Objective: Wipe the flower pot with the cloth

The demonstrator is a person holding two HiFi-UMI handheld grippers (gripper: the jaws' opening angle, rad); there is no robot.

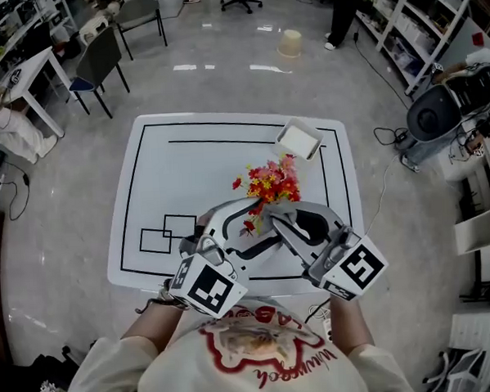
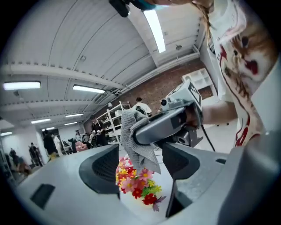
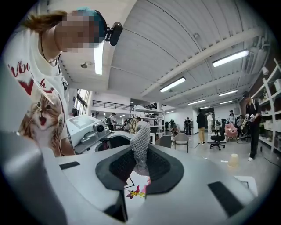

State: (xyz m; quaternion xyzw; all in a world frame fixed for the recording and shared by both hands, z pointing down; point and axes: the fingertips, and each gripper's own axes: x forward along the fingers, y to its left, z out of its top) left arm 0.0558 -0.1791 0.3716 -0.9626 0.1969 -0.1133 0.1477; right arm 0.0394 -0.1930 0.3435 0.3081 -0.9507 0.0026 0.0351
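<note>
On the white table [image 1: 177,154] a bunch of red and yellow flowers [image 1: 269,182] reaches toward me from a white square pot [image 1: 298,139]. My right gripper [image 3: 139,165] is shut on a grey cloth [image 3: 140,145], which sticks up out of its jaws. In the left gripper view that cloth [image 2: 134,145] hangs from the right gripper [image 2: 131,129] just above the flowers [image 2: 136,186]. My left gripper [image 2: 140,169] is open, its jaws wide apart with nothing between them, the flowers lying beyond. In the head view both grippers [image 1: 247,228] [image 1: 275,218] sit close together at the flowers' near side.
The table carries black marked lines and rectangles [image 1: 169,232]. Around it on the floor are dark chairs [image 1: 99,63], a white desk [image 1: 30,75], shelving [image 1: 420,22], a round black machine [image 1: 433,111] with cables, and a beige bucket [image 1: 289,43]. People stand in the background.
</note>
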